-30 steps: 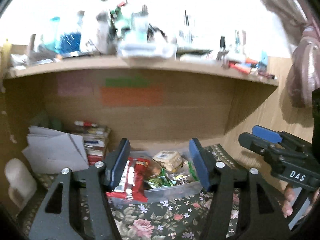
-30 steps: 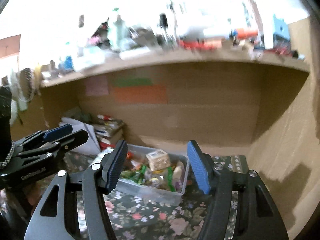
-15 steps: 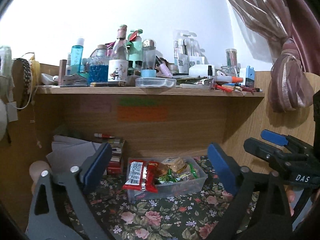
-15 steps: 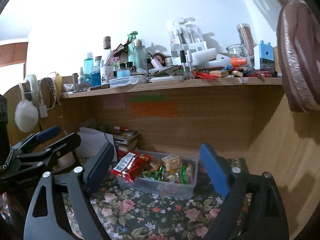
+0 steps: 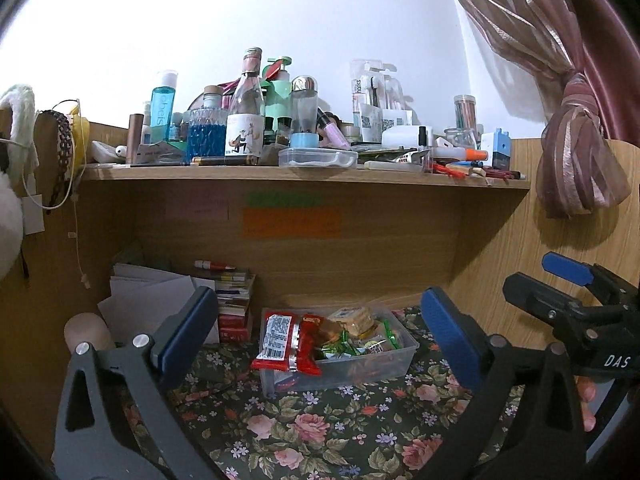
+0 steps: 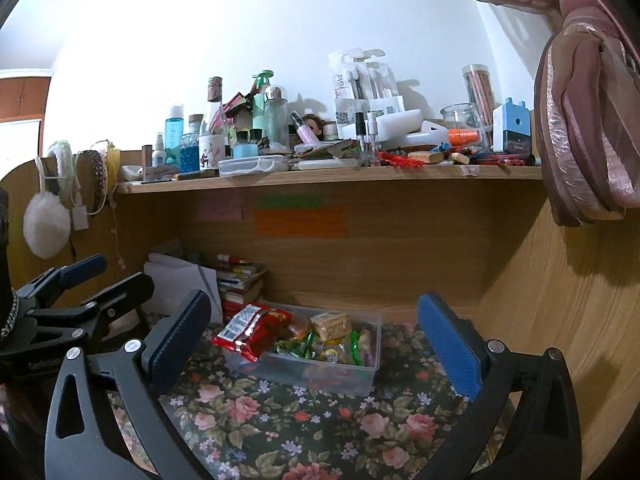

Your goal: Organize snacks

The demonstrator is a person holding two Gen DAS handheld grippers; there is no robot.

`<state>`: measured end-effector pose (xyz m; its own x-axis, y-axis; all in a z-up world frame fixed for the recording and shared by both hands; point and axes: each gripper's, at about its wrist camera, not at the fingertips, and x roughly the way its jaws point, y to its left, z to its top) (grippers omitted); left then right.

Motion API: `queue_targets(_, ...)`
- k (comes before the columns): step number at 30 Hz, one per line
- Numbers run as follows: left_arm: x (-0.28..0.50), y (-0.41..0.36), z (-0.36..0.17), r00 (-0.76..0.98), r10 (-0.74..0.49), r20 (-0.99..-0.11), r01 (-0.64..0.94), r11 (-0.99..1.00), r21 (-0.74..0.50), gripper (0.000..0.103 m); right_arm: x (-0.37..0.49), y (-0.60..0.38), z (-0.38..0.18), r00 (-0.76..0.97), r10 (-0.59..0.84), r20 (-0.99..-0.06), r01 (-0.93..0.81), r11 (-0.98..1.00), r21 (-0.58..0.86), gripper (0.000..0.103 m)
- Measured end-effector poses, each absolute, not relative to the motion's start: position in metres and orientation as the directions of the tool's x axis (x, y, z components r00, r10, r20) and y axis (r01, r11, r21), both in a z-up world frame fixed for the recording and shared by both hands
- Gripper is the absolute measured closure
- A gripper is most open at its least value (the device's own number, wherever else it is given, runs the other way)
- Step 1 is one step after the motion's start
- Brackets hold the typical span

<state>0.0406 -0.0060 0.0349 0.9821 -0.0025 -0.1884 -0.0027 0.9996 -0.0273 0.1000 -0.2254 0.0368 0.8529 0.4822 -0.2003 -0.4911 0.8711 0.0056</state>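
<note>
A clear plastic box [image 5: 372,366] [image 6: 352,376] full of snacks stands on the floral cloth under the shelf. A red snack packet [image 5: 290,342] [image 6: 250,330] hangs over the box's left rim. A pale cracker pack [image 5: 352,318] [image 6: 330,324] and green wrapped snacks [image 5: 340,344] [image 6: 304,346] lie inside. My left gripper [image 5: 320,338] is open and empty, held back from the box. My right gripper [image 6: 314,340] is open and empty, also held back from it. Each gripper shows at the edge of the other's view.
The floral cloth [image 5: 320,432] covers the desk. A stack of books and papers [image 5: 224,300] sits at the back left. The shelf above [image 5: 304,172] is crowded with bottles and jars. A wooden side wall [image 6: 560,320] and a tied curtain [image 6: 580,120] stand at the right.
Both grippers have opened wide and drawn back and up from the box. The red packet, earlier between my left fingers, now rests on the box's rim.
</note>
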Motion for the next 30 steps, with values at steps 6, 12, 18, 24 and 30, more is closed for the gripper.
queue_targets(6,0.0407,-0.0059,0.0333,0.982,-0.002,-0.19,-0.003,1.0,-0.027,0.0,0.0994,-0.2246,0.036,0.855,0.476,-0.206,-0.486,0.874,-0.001,0.0)
queue_targets(12,0.0413,-0.0071,0.0304,0.981,0.001,-0.192,-0.007,1.0,-0.03,0.0,0.1006,-0.2246,0.0357,0.855,0.476,-0.204,-0.487,0.873,-0.004,0.0)
queue_targets(18,0.0417,-0.008,0.0301,0.982,0.002,-0.191,-0.008,0.999,-0.031,0.0,0.1006,-0.2248,0.0353,0.857,0.473,-0.203,-0.485,0.874,-0.009,0.0)
queue_targets(24,0.0435,-0.0123,0.0292,0.982,0.007,-0.189,-0.013,0.999,-0.031,0.0,0.1038,-0.2265,0.0345,0.854,0.479,-0.206,-0.491,0.871,-0.01,0.0)
queue_targets(30,0.0437,-0.0123,0.0293,0.982,0.009,-0.191,-0.015,0.999,-0.032,0.0,0.1066,-0.2303,0.0351,0.847,0.49,-0.205,-0.502,0.865,-0.009,0.0)
